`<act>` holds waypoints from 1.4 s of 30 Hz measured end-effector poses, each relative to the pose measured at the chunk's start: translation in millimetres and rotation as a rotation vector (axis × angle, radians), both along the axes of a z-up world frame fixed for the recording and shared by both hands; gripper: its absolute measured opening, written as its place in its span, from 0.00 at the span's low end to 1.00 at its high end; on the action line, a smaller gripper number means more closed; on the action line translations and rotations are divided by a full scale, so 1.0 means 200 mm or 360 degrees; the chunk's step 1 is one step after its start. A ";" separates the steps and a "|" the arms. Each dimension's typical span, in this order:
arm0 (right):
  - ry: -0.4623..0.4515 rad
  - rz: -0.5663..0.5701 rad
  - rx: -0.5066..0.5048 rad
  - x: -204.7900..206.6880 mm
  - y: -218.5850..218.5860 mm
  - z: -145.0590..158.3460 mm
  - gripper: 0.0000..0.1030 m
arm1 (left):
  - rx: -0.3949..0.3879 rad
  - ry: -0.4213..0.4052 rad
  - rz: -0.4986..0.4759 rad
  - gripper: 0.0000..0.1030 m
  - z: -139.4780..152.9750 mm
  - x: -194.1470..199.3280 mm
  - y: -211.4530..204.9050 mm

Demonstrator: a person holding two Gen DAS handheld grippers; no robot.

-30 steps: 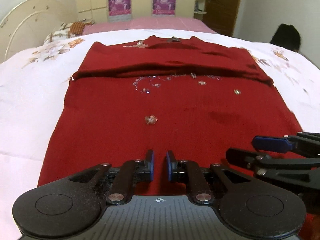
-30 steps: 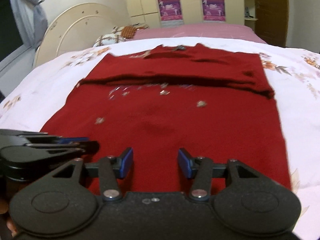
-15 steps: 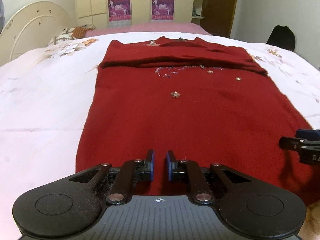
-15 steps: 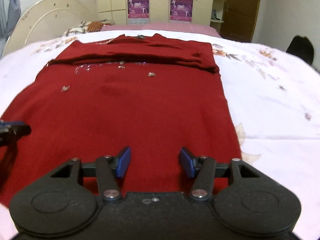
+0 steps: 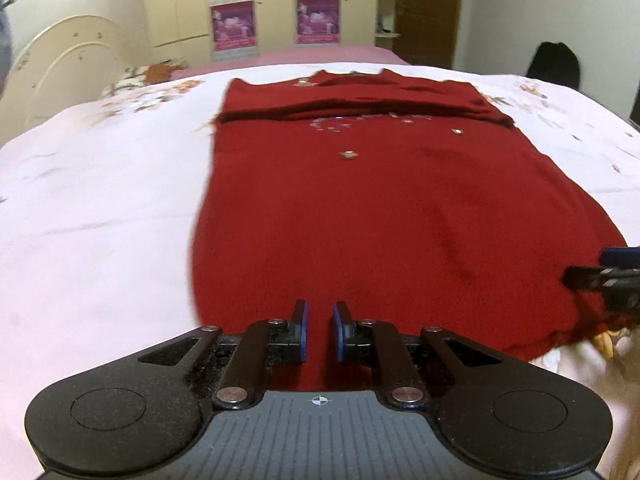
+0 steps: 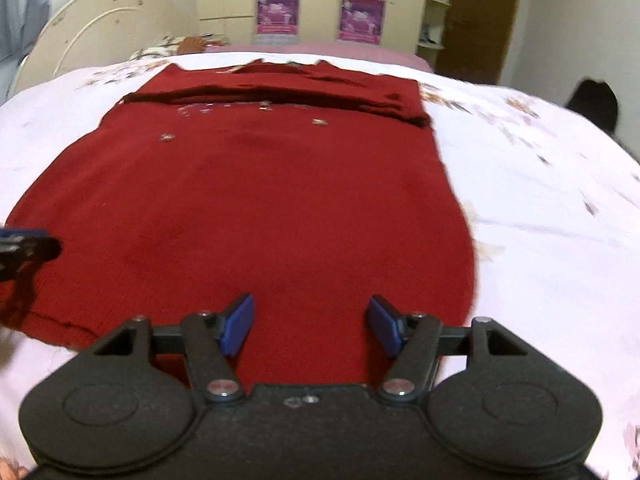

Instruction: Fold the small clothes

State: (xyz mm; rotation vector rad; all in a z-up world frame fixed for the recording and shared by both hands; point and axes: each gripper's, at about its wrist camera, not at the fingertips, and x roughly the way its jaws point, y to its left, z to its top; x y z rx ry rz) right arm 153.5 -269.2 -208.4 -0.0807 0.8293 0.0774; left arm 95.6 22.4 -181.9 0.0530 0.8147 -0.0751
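A dark red knitted top with small sequin decorations lies flat on the white floral bed sheet, its sleeves folded across the far end. It also shows in the right wrist view. My left gripper hovers over the near left part of the hem, jaws narrowly apart with nothing between them. My right gripper is open wide over the near right part of the hem, empty. Each gripper's fingertips show at the edge of the other's view: the right gripper's and the left gripper's.
A cream headboard stands at the far left with a patterned pillow. Cream wardrobes with purple posters and a brown door line the back wall. A dark object sits at the far right beside the bed.
Both grippers have moved apart along the hem, the left one leftward and the right one rightward. The right gripper's jaws have opened wider. The top has not moved.
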 end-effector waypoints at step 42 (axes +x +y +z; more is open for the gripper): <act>-0.0223 -0.0184 0.0604 0.38 -0.31 0.35 0.05 | -0.0659 -0.0298 -0.0032 0.07 0.29 0.58 0.22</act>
